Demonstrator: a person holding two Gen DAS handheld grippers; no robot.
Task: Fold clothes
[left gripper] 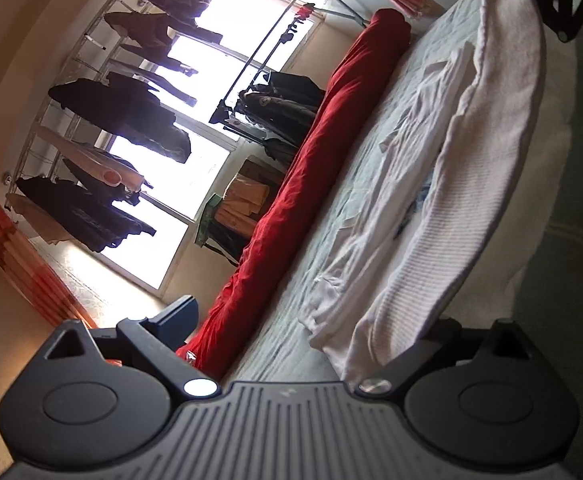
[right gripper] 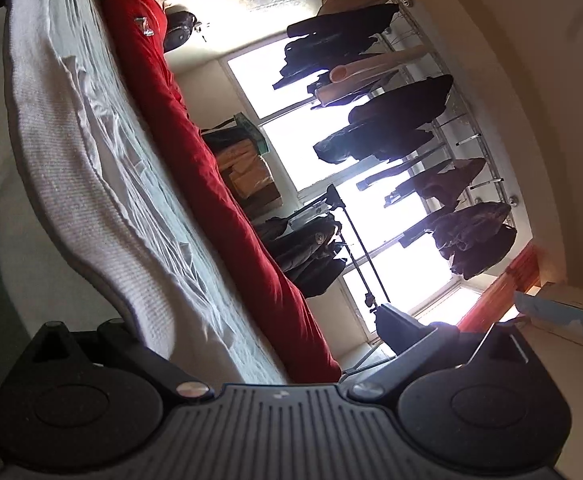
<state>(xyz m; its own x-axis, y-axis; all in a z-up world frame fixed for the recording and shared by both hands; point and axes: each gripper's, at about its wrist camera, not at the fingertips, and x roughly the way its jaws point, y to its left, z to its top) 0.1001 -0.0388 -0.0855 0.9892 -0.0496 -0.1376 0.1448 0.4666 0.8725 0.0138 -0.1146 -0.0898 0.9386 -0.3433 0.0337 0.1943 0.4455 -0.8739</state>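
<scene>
Bed [left gripper: 315, 240]: both claws tilted sideways, gripping white garment [left gripper: 471, 208].

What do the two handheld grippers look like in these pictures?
Each is matte black plastic: the left gripper and the right gripper both have a grey ribbed plate in the middle, two round black hubs with circular recesses, silver pivot screws and angular fingers with triangular cut-outs. No cables or sleeves show.

Both wrist views, rolled sideways and low over the bed [left gripper: 331, 216], share the window [right gripper: 323, 136]
</scene>
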